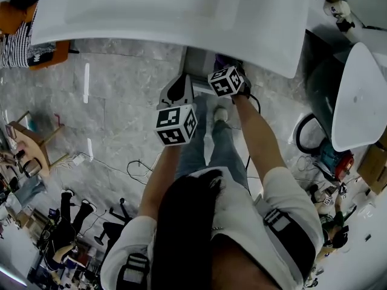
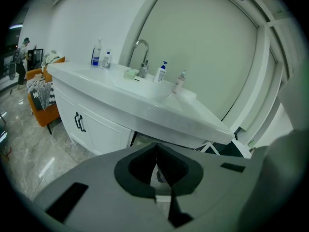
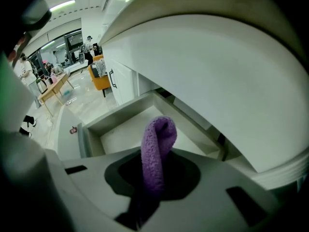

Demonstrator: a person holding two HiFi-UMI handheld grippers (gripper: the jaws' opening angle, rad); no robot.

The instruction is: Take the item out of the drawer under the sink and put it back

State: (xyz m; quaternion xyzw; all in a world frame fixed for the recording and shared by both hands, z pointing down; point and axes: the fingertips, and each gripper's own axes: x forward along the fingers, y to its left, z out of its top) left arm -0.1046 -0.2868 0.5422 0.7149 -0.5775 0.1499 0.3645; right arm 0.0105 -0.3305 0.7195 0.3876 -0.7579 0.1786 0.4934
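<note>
A purple fuzzy cloth sticks up from between the jaws of my right gripper, which is shut on it. In the right gripper view the cloth hangs just above the open grey drawer under the white sink counter. The part of the drawer floor that I can see is bare. From the head view, the right gripper sits at the counter's front edge over the drawer. My left gripper is beside it, lower and to the left, with its jaws shut on nothing.
The vanity has cabinet doors with black handles, and a faucet and bottles on top. A white fixture and cables lie right of my legs. An orange chair stands far left.
</note>
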